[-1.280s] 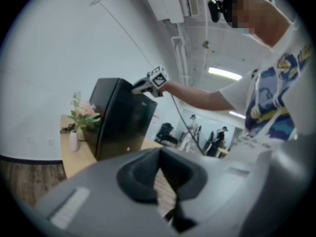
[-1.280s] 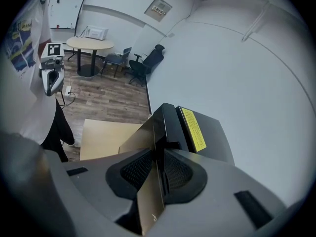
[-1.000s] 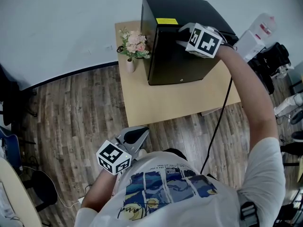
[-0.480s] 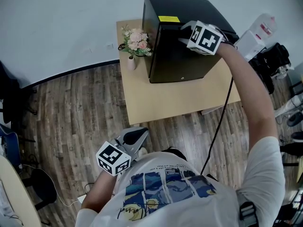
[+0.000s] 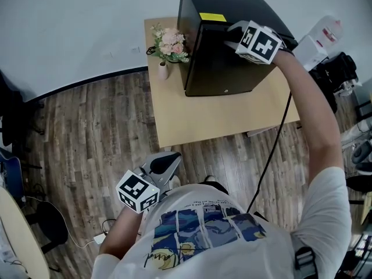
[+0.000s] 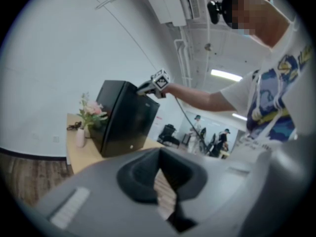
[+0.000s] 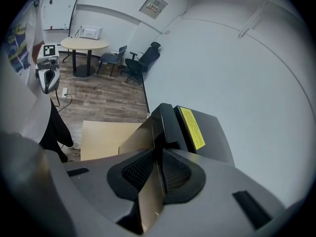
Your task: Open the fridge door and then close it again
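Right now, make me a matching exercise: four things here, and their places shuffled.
1 yellow rectangular sticker
2 pink flowers in small vase
3 right gripper
4 left gripper

A low, by the printed shirt
B on top of the black boxy fridge
C at the fridge's upper front edge
D on the wooden table, beside the fridge

Pairs: 1-B, 2-D, 3-C, 4-A

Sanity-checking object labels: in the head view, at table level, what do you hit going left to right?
Vase of flowers → fridge → white object past the right edge of the table. The right hand-held gripper overlaps the fridge, so it is left out.
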The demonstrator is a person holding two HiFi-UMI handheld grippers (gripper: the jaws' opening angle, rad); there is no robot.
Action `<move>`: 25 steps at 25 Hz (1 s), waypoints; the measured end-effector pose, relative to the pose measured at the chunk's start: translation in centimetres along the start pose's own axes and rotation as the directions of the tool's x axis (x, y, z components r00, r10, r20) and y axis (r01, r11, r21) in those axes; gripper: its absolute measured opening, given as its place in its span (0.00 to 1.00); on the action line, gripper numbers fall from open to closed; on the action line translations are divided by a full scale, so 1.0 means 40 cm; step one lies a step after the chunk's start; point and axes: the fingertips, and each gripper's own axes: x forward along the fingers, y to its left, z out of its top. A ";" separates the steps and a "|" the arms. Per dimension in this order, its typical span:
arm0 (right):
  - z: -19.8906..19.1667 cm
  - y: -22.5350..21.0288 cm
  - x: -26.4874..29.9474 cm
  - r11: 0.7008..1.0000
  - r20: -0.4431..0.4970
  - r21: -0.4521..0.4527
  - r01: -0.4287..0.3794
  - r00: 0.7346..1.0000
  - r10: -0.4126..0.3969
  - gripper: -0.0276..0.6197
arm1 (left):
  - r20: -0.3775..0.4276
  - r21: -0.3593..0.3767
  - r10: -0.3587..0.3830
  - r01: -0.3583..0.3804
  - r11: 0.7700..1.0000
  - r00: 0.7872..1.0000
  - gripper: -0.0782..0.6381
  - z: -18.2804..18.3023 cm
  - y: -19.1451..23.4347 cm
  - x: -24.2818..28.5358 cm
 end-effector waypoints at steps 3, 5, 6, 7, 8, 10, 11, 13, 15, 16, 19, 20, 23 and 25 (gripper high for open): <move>-0.002 0.002 -0.001 1.000 0.001 0.000 -0.004 1.000 0.004 0.13 | -0.001 -0.003 -0.002 0.002 1.000 1.000 0.12 -0.002 0.001 -0.001; -0.001 0.000 0.000 1.000 0.003 0.001 -0.006 1.000 0.006 0.12 | -0.001 -0.003 -0.004 0.004 1.000 1.000 0.12 -0.002 0.002 0.001; 0.000 -0.001 -0.001 1.000 0.004 0.003 -0.007 1.000 0.007 0.12 | -0.001 -0.002 -0.005 0.005 1.000 1.000 0.12 -0.001 0.002 0.003; 0.000 -0.001 -0.003 1.000 0.007 0.006 -0.011 1.000 0.011 0.12 | 0.000 -0.002 -0.007 0.007 1.000 1.000 0.12 -0.001 0.002 0.004; 0.000 0.004 -0.006 1.000 0.010 0.009 -0.022 1.000 0.022 0.12 | 0.000 -0.002 -0.009 0.009 1.000 1.000 0.12 -0.002 0.001 0.004; -0.002 0.027 -0.024 0.998 0.014 0.010 -0.057 0.998 0.057 0.12 | 0.002 -0.003 -0.013 0.013 1.000 1.000 0.12 -0.003 0.000 0.003; -0.004 0.042 -0.037 0.998 0.012 0.003 -0.070 0.997 0.070 0.12 | 0.002 -0.002 -0.015 0.015 1.000 1.000 0.12 -0.004 0.001 0.003; -0.008 0.072 -0.058 0.996 0.005 -0.019 -0.083 0.996 0.084 0.12 | 0.000 0.001 -0.022 0.022 1.000 1.000 0.12 -0.005 0.002 0.005; -0.013 0.096 -0.074 0.995 0.003 -0.031 -0.093 0.996 0.093 0.12 | -0.004 0.008 -0.036 0.036 0.999 0.999 0.12 -0.007 -0.002 0.013; -0.015 0.104 -0.080 0.995 0.005 -0.035 -0.094 0.995 0.095 0.12 | -0.007 0.012 -0.045 0.045 0.999 0.999 0.12 -0.007 -0.007 0.018; -0.022 0.128 -0.097 0.995 0.017 -0.041 -0.096 0.995 0.097 0.13 | -0.016 0.022 -0.073 0.073 0.997 0.997 0.12 -0.006 -0.024 0.036; -0.025 0.134 -0.105 0.994 0.025 -0.042 -0.096 0.995 0.098 0.13 | -0.019 0.026 -0.082 0.082 0.996 0.996 0.12 -0.004 -0.030 0.042; -0.032 0.153 -0.131 0.994 0.041 -0.053 -0.097 0.994 0.099 0.13 | -0.022 0.030 -0.108 0.108 0.994 0.994 0.12 0.004 -0.046 0.059; -0.038 0.170 -0.145 0.993 0.050 -0.063 -0.099 0.993 0.102 0.14 | -0.027 0.028 -0.122 0.123 0.992 0.992 0.12 0.003 -0.053 0.069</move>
